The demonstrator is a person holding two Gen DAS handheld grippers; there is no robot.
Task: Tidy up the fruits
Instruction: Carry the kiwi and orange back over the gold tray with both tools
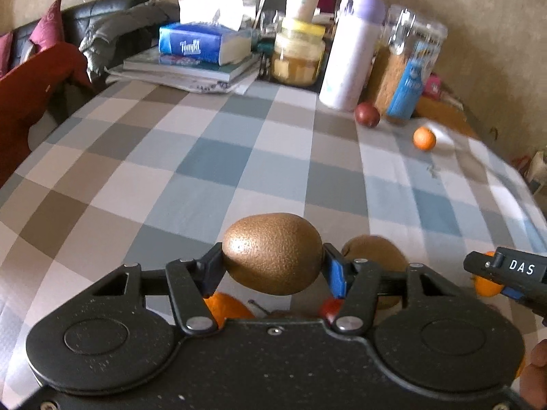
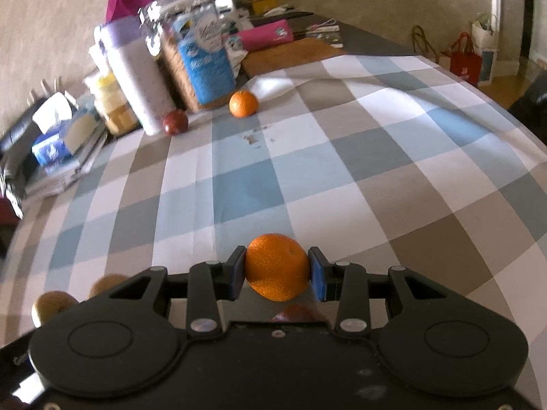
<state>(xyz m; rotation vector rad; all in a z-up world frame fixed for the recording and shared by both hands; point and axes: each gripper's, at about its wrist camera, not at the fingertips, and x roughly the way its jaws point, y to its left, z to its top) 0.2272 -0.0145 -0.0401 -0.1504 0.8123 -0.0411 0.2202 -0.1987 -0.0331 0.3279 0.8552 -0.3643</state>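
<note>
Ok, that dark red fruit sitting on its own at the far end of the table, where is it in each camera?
Left wrist view: dark red fruit upper right, beside the white bottle.
Right wrist view: dark red fruit upper left, beside that bottle.
Shared landmark: the loose orange nearby.

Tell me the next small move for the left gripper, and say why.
Probably lift the kiwi slightly clear of the tablecloth. The left gripper has both pads against the kiwi's sides, and a second kiwi lies close beside it, so rising straight up should avoid bumping that one.
</note>
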